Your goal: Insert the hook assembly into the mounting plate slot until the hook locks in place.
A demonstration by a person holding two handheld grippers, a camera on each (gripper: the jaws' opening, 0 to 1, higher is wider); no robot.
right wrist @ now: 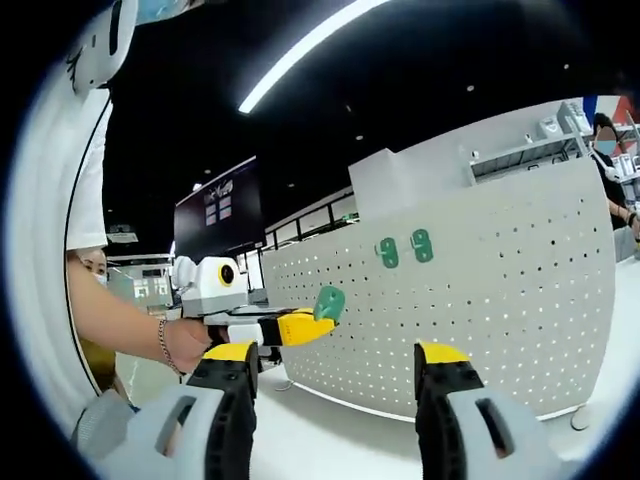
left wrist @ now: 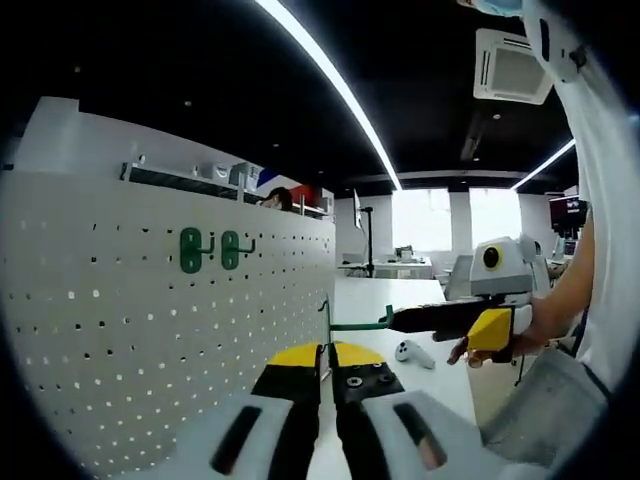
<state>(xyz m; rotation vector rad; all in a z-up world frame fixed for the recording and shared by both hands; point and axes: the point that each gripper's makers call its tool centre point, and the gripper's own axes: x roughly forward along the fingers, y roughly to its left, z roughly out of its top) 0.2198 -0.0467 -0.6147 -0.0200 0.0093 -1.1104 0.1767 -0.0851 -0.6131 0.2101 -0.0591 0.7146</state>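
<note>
the hook assembly (right wrist: 328, 301) sits pinched in the closed tips of the left gripper (left wrist: 325, 358), held up in the air, short of the white pegboard (left wrist: 120, 330), probably to line it up with a slot. the right gripper (right wrist: 335, 360) gapes empty. two mounted hooks (left wrist: 210, 250) plus this one make three; two grippers.

No legible text, label, brand, number or sign.

- Dark wall screen (right wrist: 218, 212), right gripper view: pale blocks and a line of marks, too small and blurred to read.
- Dark screen (left wrist: 566, 211), left gripper view, far right: coloured patches, unreadable.
- White pegboard (left wrist: 150, 300): plain holes, no lettering.
- Two green hook plates (left wrist: 209, 249) on the pegboard: no markings legible.
- Yellow-tipped hand-held gripper bodies: no marking legible.
</note>
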